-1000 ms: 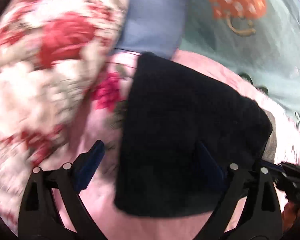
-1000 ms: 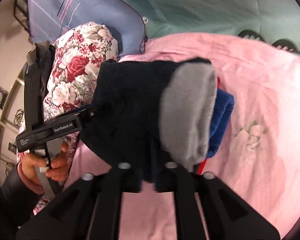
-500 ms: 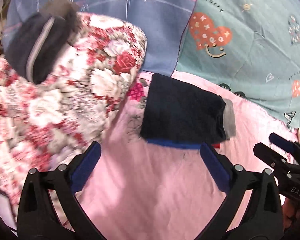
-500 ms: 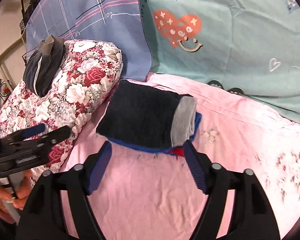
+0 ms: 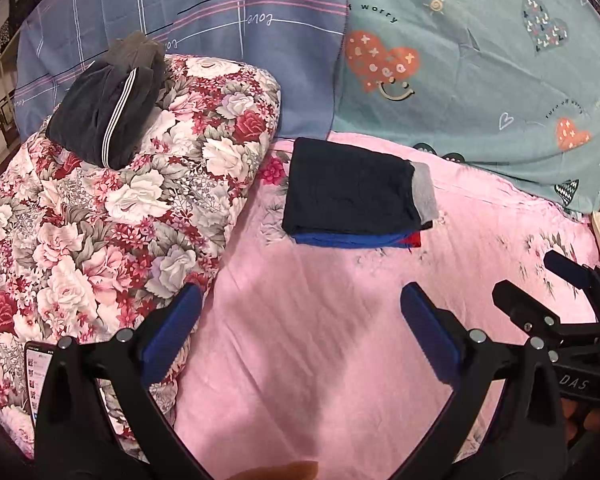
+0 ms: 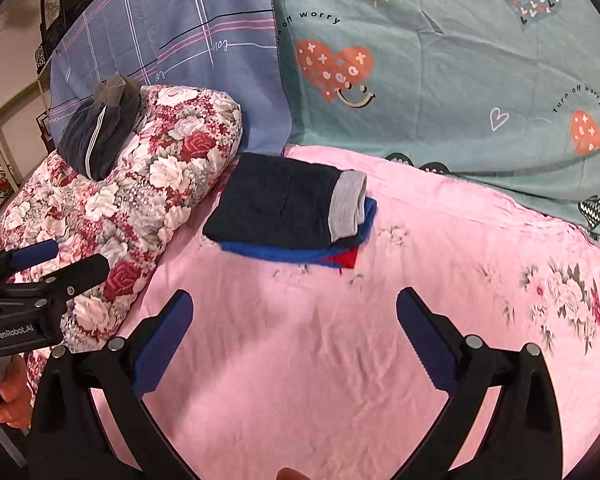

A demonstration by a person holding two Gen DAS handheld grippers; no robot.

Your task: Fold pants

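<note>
Dark pants (image 5: 348,190) with grey waistband, folded flat atop blue clothes, ahead of open left gripper (image 5: 300,334).

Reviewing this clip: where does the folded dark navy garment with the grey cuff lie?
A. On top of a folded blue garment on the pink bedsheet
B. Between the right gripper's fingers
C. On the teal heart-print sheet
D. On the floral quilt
A: the folded dark navy garment with the grey cuff rests on a folded blue garment on the pink bedsheet, clear of both grippers.

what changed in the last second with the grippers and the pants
Both grippers drew back from the folded pants. The right gripper, closed against them a second ago, has just been opening and holds nothing; the left gripper is open and empty too. The pants stay folded on the pink sheet.
</note>
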